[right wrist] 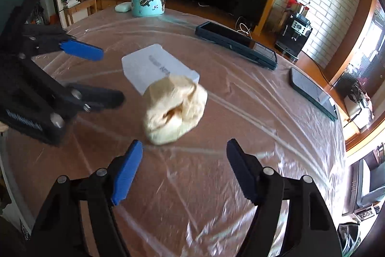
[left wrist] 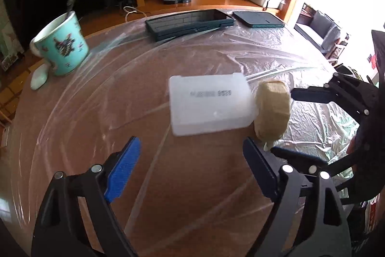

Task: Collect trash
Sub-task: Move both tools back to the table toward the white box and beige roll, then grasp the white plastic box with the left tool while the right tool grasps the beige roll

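Nearest the left gripper [left wrist: 192, 168], its jaws stand wide and empty above bare plastic sheeting [left wrist: 240, 49] on the counter [left wrist: 72, 112]. The right gripper [right wrist: 184, 170] likewise hangs wide open, gripping nothing. Just beyond both lies the crumpled beige wad [right wrist: 175, 110], near the counter's middle and touching the white box [left wrist: 209, 105] behind it. To take the wad cleanly, I judge the right jaws should straddle it from the near side and close low, without nudging the box or snagging the sheeting. Farther off, near the far edge, sit two dark devices [left wrist: 190, 22]; a teal mug [left wrist: 60, 45] holding a spoon stands toward the far left corner.
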The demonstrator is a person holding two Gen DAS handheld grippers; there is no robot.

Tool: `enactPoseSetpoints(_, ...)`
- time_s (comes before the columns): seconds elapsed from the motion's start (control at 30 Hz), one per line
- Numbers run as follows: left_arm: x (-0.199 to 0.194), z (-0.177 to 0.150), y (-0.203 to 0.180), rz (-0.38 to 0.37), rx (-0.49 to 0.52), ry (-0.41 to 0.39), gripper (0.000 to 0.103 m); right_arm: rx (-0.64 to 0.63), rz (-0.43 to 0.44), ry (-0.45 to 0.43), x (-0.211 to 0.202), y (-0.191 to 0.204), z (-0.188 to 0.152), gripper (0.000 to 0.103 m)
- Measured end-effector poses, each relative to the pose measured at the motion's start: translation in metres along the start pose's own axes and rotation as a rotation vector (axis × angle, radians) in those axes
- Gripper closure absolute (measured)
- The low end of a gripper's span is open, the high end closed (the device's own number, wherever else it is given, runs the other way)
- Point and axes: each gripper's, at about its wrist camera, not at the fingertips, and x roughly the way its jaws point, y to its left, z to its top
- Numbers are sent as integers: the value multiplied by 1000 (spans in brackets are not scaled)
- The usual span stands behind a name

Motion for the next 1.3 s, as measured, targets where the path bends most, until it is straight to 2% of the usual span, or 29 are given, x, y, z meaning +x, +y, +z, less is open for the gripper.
enactPoseSetpoints(0.1, 2, 6, -11, -28, 62, -5, 15, -39, 44, -8, 4, 0, 8, 31)
enactPoseSetpoints(0.17, 4, 10, -20, -48, 109, -3, 15, -56, 60, -12, 4, -1, 10, 35)
enactPoseSetpoints(0.23, 8, 13, -26, -37, 138, -1, 15, -71, 78, 6, 6, 0, 10, 48)
enactPoseSetpoints(0.3, 11, 19, -26, -55, 123, 1, 15, -64, 95, 12, 6, -4, 10, 58)
enactPoseSetpoints(0.43, 19, 28, -26, -77, 99, 14, 15, -57, 59, 10, 5, -10, 9, 54)
enactPoseSetpoints(0.6, 25, 32, -24, -53, 97, 17, 15, 12, 73, 5, 6, -24, 8, 53)
enactPoseSetpoints(0.63, 26, 32, -22, -57, 89, 20, 20, 22, 69, -1, 5, -26, 8, 50)
enactPoseSetpoints(0.77, 26, 33, -11, -80, 35, 15, 20, 97, 96, -35, 2, -37, 9, 43)
enactPoseSetpoints(0.93, 23, 30, -2, -30, 23, -1, 20, 227, 126, -55, 2, -51, 14, 43)
enactPoseSetpoints(1.1, 22, 25, 7, 9, 6, -15, 20, 270, 52, -60, 10, -46, 23, 41)
enactPoseSetpoints(1.2, 21, 23, 14, 56, -25, -29, 20, 328, 54, -61, 17, -48, 29, 41)
enactPoseSetpoints(1.3, 20, 21, 23, 48, -56, -30, 20, 360, 40, -52, 23, -48, 33, 41)
